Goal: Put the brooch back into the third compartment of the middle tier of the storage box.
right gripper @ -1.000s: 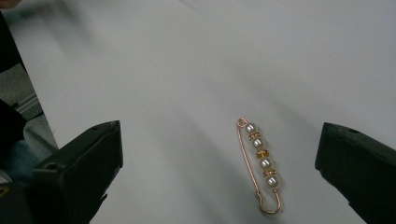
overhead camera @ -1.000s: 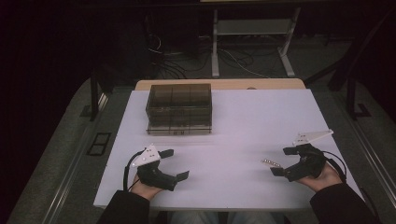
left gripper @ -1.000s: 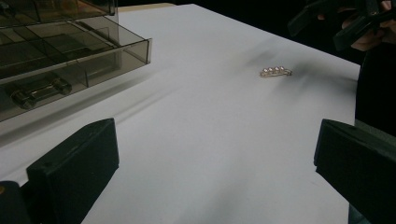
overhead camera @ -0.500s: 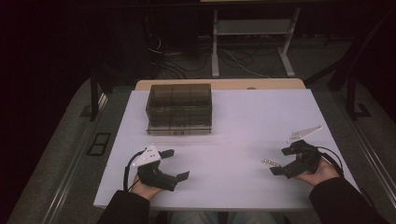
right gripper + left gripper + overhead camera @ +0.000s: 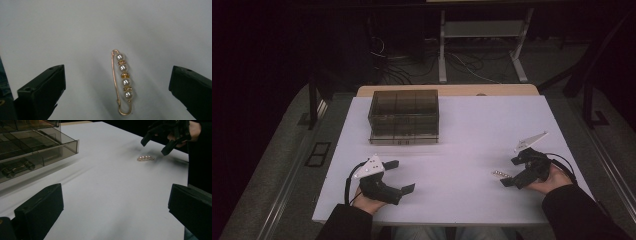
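pearl pin (image 5: 121, 82): 1 | pearls on it: 4 | drawer box (image 5: 403, 116): 1 | table (image 5: 472, 125): 1

Pin (image 5: 122, 83): polished gold-toned metal wire with four glossy pearl-like beads; desk (image 5: 472, 145): smooth, matt white surface; drawer box (image 5: 404, 116): translucent smoky plastic, glossy; right gripper (image 5: 117, 85): matt black jaws.

Gold safety-pin brooch (image 5: 121, 83) bearing four white pearls with small gold spacers, lying flat and closed on the white table (image 5: 472, 125), at about 4 o'clock, coil end toward 12 in the right gripper view.
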`<state>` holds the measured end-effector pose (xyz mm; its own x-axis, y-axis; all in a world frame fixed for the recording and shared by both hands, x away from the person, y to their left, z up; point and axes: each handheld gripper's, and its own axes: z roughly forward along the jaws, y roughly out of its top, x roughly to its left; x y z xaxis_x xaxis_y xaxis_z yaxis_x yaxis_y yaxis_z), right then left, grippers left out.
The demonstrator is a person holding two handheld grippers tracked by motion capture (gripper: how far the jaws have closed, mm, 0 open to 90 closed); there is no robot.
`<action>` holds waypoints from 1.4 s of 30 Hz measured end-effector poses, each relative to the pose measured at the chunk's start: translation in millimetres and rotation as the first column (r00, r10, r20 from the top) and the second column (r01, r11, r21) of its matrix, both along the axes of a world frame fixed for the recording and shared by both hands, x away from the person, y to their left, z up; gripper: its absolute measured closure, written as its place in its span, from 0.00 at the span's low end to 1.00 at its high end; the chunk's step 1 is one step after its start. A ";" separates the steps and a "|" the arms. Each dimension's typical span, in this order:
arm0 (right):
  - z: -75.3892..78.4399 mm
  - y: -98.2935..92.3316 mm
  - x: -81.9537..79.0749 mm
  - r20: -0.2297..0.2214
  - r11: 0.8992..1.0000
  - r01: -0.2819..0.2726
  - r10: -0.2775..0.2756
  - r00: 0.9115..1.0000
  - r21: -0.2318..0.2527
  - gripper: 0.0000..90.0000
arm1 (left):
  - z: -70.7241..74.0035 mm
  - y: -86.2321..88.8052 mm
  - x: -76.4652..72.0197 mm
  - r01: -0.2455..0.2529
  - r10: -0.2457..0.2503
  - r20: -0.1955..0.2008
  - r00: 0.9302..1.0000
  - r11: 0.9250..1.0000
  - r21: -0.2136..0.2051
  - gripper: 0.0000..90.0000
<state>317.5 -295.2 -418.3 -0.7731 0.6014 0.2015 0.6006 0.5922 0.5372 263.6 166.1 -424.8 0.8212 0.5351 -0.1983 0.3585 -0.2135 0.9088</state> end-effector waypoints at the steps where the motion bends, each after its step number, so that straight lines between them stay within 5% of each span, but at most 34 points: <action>1: -1.7 0.2 2.6 0.013 1.000 -0.012 0.012 1.000 -0.009 0.00 | 0.1 -0.4 -0.2 0.002 -0.002 0.000 1.000 1.000 -0.001 0.00; 6: -2.1 2.2 7.4 0.035 0.998 -0.026 0.028 0.999 -0.051 0.07 | -0.4 -0.9 0.1 0.005 -0.005 -0.002 1.000 1.000 0.005 0.00; 19: -3.9 -2.2 20.6 0.047 0.997 -0.070 0.071 0.996 -0.033 0.23 | -0.2 0.0 0.4 0.003 -0.003 0.002 1.000 1.000 0.012 0.00; 42: -11.7 5.0 18.1 0.049 0.979 -0.163 0.170 0.984 -0.124 0.76 | -0.4 0.7 0.7 0.002 -0.002 0.004 1.000 1.000 0.014 0.00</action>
